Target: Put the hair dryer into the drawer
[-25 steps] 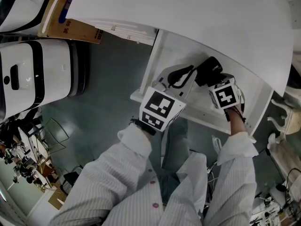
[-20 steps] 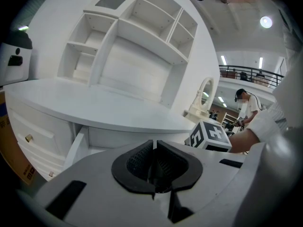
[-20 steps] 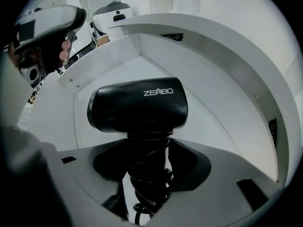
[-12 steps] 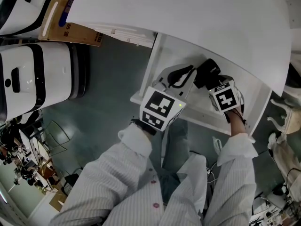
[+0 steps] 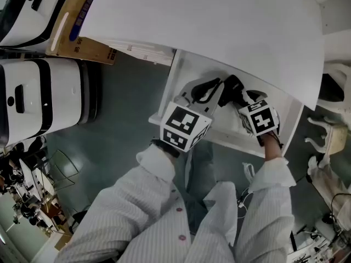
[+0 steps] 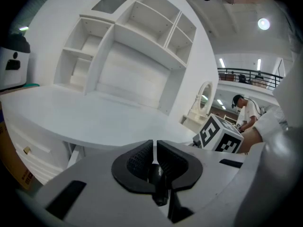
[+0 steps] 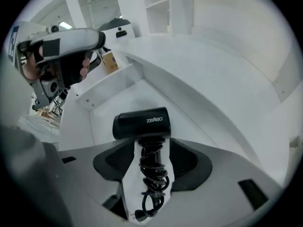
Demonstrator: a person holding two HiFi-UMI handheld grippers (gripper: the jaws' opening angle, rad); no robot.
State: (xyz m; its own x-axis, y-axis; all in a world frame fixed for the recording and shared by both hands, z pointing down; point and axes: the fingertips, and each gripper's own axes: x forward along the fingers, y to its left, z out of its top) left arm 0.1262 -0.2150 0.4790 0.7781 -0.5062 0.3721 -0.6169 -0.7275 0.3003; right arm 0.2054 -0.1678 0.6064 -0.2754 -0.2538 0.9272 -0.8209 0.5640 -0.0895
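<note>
The black hair dryer (image 5: 235,89) hangs barrel-up over the open white drawer (image 5: 181,70) under the desk. My right gripper (image 5: 242,96) is shut on its handle. In the right gripper view the dryer (image 7: 141,123) stands between the jaws of the right gripper (image 7: 152,151), its cord coiled round the handle, with the drawer floor (image 7: 113,98) behind it. My left gripper (image 5: 205,89) sits just left of the dryer, over the drawer, jaws together. In the left gripper view the pads of the left gripper (image 6: 154,159) nearly touch; a thin dark piece low between them is unclear.
The white desk top (image 5: 219,21) overhangs the back of the drawer. A white and black appliance (image 5: 38,97) and a cardboard box (image 5: 77,37) stand on the floor to the left. A shelf unit (image 6: 132,46) rises behind the desk. A person (image 6: 246,112) stands far off.
The head view has shifted a little. The right gripper and the dryer have edged slightly left, closer to the left gripper. Both grips look unchanged.
</note>
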